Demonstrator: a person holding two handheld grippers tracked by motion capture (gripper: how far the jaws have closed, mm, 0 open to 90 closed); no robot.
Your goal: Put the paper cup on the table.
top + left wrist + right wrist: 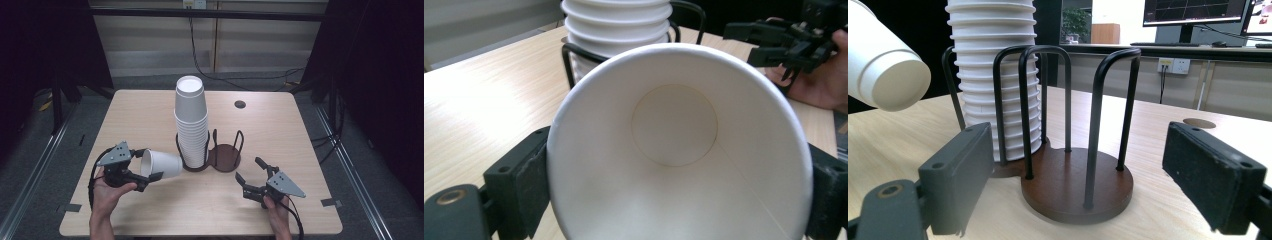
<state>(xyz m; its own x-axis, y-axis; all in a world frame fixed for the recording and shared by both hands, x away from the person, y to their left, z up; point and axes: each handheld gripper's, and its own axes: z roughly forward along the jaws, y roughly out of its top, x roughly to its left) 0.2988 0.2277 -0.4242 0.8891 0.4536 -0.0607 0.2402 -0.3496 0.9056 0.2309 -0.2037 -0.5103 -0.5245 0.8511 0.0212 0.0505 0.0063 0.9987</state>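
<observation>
Table [150, 210]: I see a light wood top carrying everything, with a small round grommet hole [240, 104] near its far right.

Cup stack [191, 120]: a tall column of nested white cups stands upright in the left ring of the holder, at the table's middle.

Cup holder [225, 156]: a dark wooden double base with black wire loops; from my right gripper view the near ring [1075, 190] is bare wood, and the stack fills the one behind it.

Single cup [162, 164]: I have it lying on its side above the table, its base toward the stack and just short of the holder's wire, its mouth toward my left hand. In my left gripper view I look straight into its open mouth [679, 150].

Left gripper [146, 170]: both pads press the cup's rim from either side, so it grips the single cup.

Right gripper [249, 175]: jaws spread wide with nothing between them, low over the table, pointing at the bare ring, near it but not touching.
</observation>
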